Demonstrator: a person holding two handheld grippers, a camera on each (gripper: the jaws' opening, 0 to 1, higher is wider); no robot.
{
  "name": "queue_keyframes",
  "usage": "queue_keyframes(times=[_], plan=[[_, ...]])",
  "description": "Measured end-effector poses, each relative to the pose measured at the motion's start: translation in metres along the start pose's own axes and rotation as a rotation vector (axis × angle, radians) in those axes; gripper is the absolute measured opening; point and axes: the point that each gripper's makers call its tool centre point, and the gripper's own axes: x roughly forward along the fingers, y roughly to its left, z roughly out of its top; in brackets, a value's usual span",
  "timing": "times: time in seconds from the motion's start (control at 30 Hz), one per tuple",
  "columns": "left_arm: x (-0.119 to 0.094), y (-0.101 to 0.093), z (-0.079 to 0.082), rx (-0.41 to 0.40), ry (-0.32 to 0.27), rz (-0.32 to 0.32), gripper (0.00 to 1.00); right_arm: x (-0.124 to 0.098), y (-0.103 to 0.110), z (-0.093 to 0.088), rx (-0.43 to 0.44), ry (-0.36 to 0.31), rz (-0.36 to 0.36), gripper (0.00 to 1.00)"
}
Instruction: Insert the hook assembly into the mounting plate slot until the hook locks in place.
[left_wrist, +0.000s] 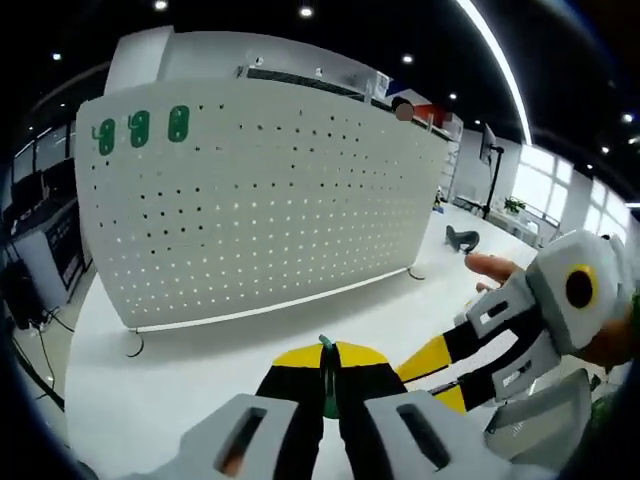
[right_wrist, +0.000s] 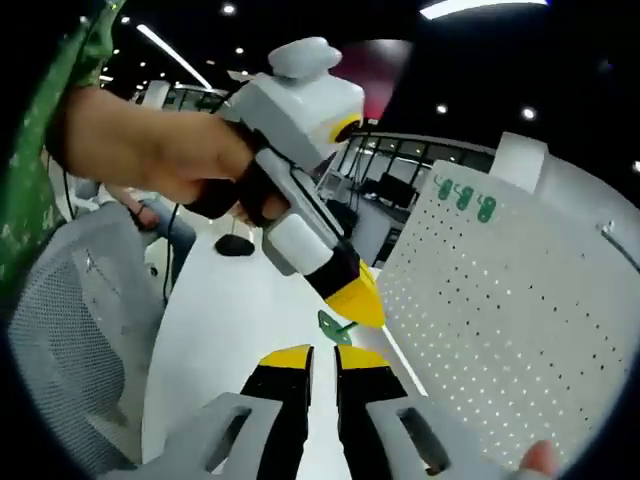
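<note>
- The left gripper (left_wrist: 328, 372) has its black, yellow-tipped jaws pressed almost together, a thin green piece pinched between the tips.
- In the right gripper view this same gripper (right_wrist: 362, 305) slants down from upper left, held by a bare hand (right_wrist: 165, 150).
- The right gripper (right_wrist: 322, 362) has its jaws nearly closed, a narrow gap between them.
- In the left gripper view it enters from the right (left_wrist: 428, 372), yellow tips beside the left gripper's.

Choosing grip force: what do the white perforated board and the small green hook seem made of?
White perforated board: likely painted sheet metal; smooth matte face, even punched holes, thin bent wire-like feet. Small green hook, pinched in the left gripper: probably moulded plastic, uniform glossy green, though too small to be sure.
</note>
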Motion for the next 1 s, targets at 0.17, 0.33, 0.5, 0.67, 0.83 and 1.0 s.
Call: queue_keyframes(times=[0.17, 0.33, 0.5, 0.67, 0.83, 1.0], plan=[[-0.011, -0.004, 0.01, -0.016, -0.058, -0.04, 0.02, -0.007, -0.01, 0.0, 0.112, -0.028, -0.009, 0.08], [-0.023, -0.013, 0.022, 0.011, -0.13, -0.098, 0.02, -0.011, -0.014, 0.001, 0.162, -0.041, -0.018, 0.09], [-0.041, -0.022, 0.036, 0.057, -0.23, -0.169, 0.02, -0.014, -0.014, 0.003, 0.188, -0.053, -0.02, 0.09], [-0.057, -0.033, 0.042, 0.097, -0.309, -0.266, 0.02, -0.017, -0.017, 0.008, 0.212, -0.072, -0.025, 0.09], [-0.075, -0.045, 0.045, 0.158, -0.377, -0.357, 0.02, -0.023, -0.017, 0.018, 0.235, -0.096, -0.021, 0.09], [-0.092, -0.055, 0.051, 0.173, -0.441, -0.426, 0.03, -0.029, -0.015, 0.031, 0.276, -0.119, 0.007, 0.09]])
